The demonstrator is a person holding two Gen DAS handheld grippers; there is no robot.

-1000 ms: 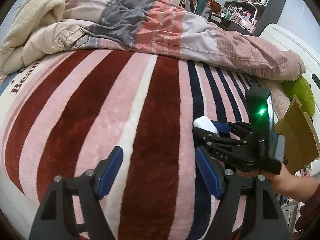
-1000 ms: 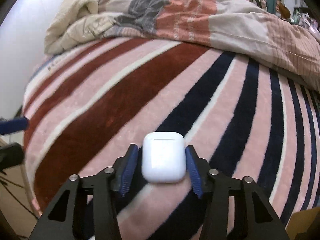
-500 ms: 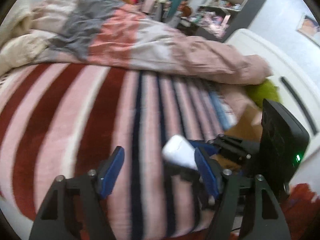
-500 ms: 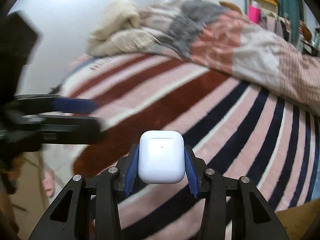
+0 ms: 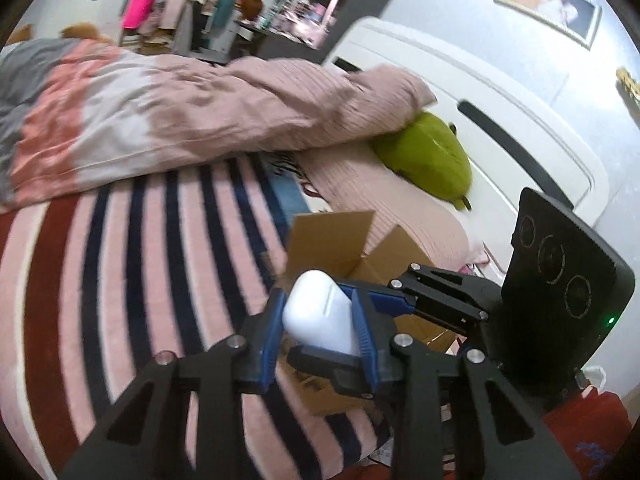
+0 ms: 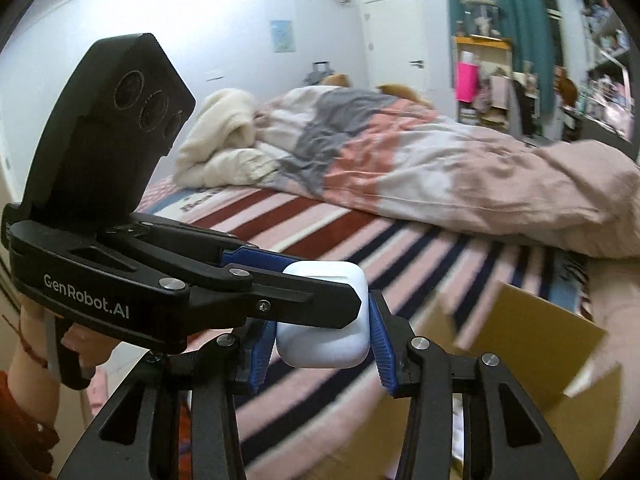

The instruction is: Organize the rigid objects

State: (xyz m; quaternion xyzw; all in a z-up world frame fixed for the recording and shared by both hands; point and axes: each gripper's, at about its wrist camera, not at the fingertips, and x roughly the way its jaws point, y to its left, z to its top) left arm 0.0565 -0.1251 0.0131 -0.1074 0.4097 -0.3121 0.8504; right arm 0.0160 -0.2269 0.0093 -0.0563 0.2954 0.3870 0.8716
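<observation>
A white earbud case (image 5: pixel 320 316) (image 6: pixel 324 332) hangs in the air between both grippers, off the bed's near edge. My left gripper (image 5: pixel 316 328) has closed its blue pads on the case's sides. My right gripper (image 6: pixel 322 340) stands around the same case from the other direction; its blue pads look slightly apart from the case. In the right wrist view the left gripper's fingers (image 6: pixel 280 292) cross in from the left and clamp the case. An open cardboard box (image 5: pixel 348 248) (image 6: pixel 532 344) sits just beyond the case.
The bed carries a red, pink and navy striped blanket (image 5: pixel 140 260), a bunched pink duvet (image 5: pixel 200 100) and a green plush (image 5: pixel 424 156) by the white headboard (image 5: pixel 500 120). A cream blanket (image 6: pixel 224 136) lies at the far end. Shelves stand behind.
Both grippers swung right toward the cardboard box. The left gripper went from open and empty to shut on the case. The right gripper's pads have eased off the case.
</observation>
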